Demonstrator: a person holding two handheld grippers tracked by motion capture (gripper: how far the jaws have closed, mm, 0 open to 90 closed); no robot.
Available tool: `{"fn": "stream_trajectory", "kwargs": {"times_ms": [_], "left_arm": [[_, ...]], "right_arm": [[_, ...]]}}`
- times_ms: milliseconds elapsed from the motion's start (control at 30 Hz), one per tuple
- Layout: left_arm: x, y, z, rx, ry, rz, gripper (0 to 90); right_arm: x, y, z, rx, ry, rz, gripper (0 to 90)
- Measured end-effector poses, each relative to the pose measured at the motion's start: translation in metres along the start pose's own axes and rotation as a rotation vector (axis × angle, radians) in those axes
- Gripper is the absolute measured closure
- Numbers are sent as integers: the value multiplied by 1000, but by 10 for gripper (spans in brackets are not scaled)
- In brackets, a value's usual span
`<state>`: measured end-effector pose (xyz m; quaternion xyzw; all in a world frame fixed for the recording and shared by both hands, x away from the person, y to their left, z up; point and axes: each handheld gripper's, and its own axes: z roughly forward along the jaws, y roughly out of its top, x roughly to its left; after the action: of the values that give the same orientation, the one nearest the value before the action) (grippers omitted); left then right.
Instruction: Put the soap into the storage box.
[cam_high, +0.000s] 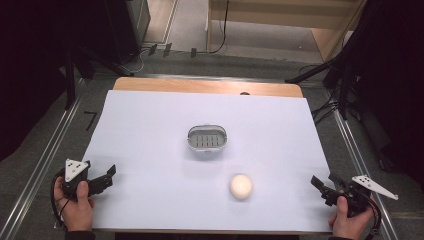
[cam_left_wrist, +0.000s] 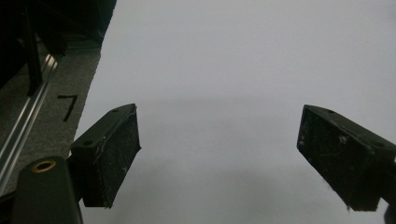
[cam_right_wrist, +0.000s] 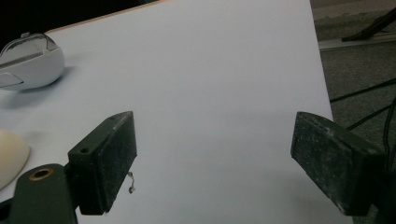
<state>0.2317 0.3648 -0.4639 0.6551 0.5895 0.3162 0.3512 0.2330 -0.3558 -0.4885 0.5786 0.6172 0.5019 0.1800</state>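
From above, I'm holding the left gripper and right gripper spread wide and empty at the table's near corners. The ball is sitting just nearer than the dish. In the left gripper view I'm seeing bare sheet between the jaws, with the table edge to their left. In the right gripper view the ball is lying left of the jaws.

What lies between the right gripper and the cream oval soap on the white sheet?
Nothing visible. In the high view the right gripper sits open at the sheet's near right edge, and only bare white sheet separates it from the cream oval soap. The grey slotted soap dish stands farther back, off that line.
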Motion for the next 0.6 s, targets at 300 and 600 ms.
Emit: {"fn": "stream_trajectory", "kwargs": {"times_ms": [300,600], "left_arm": [[0,0,-1,-6,-2,2,142],[0,0,0,-4,-2,0,142]], "right_arm": [[7,7,6,70,-77,-31,164],[35,14,23,179,-83,-131,201]]}}
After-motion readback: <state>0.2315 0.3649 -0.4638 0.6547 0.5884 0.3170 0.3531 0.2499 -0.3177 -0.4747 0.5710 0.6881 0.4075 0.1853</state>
